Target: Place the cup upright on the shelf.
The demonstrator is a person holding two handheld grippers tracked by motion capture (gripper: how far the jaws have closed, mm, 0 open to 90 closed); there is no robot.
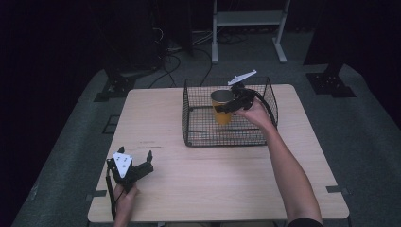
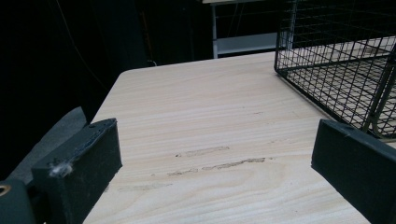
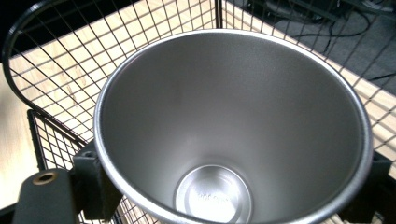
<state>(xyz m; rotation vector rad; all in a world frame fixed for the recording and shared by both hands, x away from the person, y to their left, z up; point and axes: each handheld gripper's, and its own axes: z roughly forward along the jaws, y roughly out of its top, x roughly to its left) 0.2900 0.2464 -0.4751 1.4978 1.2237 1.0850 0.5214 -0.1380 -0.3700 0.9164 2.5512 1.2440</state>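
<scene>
fingers (image 3: 86, 179) of the right gripper (image 1: 235, 103) clamp an upright yellow cup (image 1: 221, 107) inside the wire basket (image 1: 189, 120) on the bench (image 1: 222, 175), apparently mid-placement, with lowering and release likely next, while the left gripper (image 1: 132, 168) rests open near the bench's front edge.

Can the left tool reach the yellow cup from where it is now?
Probably not directly: the cup stands inside the wire basket, held by the right tool, and the left tool lies open far across the table.
</scene>
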